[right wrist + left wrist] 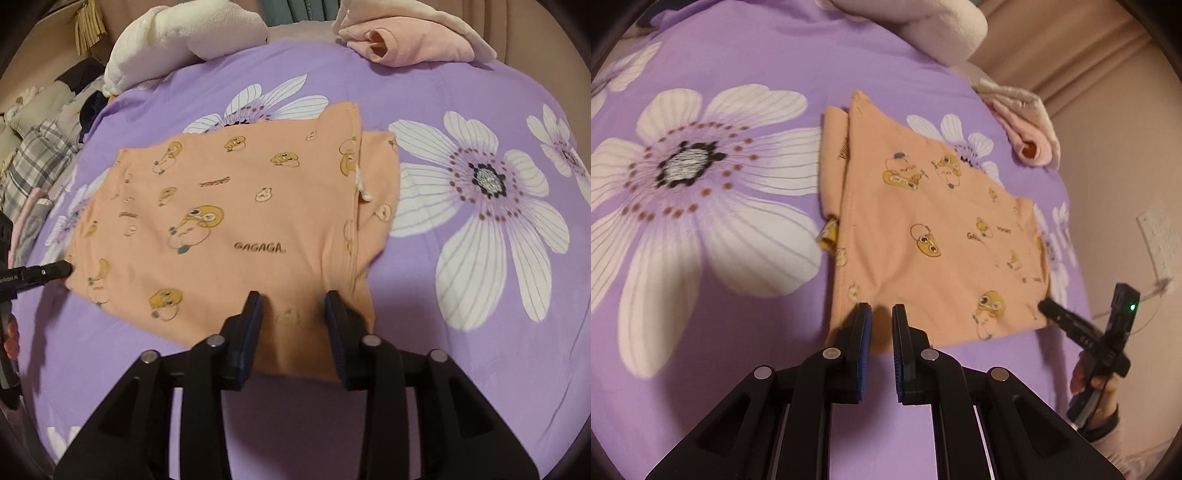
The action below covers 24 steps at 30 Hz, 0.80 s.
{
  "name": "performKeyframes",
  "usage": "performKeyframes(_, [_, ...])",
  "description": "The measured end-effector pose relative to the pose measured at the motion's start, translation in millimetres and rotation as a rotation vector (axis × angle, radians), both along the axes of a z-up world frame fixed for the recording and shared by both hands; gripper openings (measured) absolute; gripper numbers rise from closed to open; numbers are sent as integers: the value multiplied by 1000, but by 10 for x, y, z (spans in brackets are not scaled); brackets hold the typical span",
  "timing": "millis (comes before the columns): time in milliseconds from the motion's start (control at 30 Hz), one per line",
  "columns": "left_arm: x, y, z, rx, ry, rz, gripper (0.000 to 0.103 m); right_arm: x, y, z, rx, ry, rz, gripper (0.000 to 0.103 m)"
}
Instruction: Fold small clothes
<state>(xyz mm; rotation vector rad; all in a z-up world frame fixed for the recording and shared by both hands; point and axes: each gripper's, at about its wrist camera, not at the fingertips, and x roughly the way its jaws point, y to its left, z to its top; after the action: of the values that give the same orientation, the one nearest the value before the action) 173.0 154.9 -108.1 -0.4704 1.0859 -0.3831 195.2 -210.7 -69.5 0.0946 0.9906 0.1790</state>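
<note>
orange garment (229, 221) flat on purple sheet (461, 332), near hem between part-open right claw (293, 295), near-shut left claw (881, 308) empty

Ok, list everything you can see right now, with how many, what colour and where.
bedsheet: one, purple with white flowers, under everything.
small garment: one, orange with yellow duck prints, partly folded, flat in the middle of the sheet.
pink clothes: one bundle, pink and cream, far edge of the sheet.
white plush blanket: one, far edge, left of the pink clothes in the right wrist view.
plaid bedding: grey and white, off the left edge.
left gripper: black, blue pads, fingers nearly closed over the garment's near corner.
right gripper: black, fingers apart over the garment's near edge.
</note>
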Motion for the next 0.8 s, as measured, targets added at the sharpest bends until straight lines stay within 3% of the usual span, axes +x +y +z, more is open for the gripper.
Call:
performKeyframes(33, [-20,32,20,1,-5,8,11,-40,-24,44,27,-7,-2,46])
performKeyframes(67, [-24,69,37,2,-6,20,26,-81,-41,82,48,-14,-4,50])
performKeyframes(100, [-22,108,40,-2,-5,36,51,-110,-54,117,74,-18,-4,51])
performKeyframes(167, [3,213,41,-26,-11,103,67,-142,-38,185,110,-32,-1,51])
performKeyframes(267, [127,326,-12,-141,10,138,67,-174,56,272,142,-51,22,51])
performKeyframes(367, [310,323,-70,-197,31,146,67,-135,169,318,175,-61,57,52])
performKeyframes(600, [720,99,-206,-285,48,107,67,224,456,250,287,-37,94,51])
performKeyframes(700, [866,55,-229,-359,42,119,67,442,626,200,299,-25,104,51])
performKeyframes(767, [918,30,-226,-372,42,117,67,595,758,190,288,-24,113,51])
performKeyframes(800, [935,-3,-207,-355,34,115,61,675,821,189,283,-26,117,49])
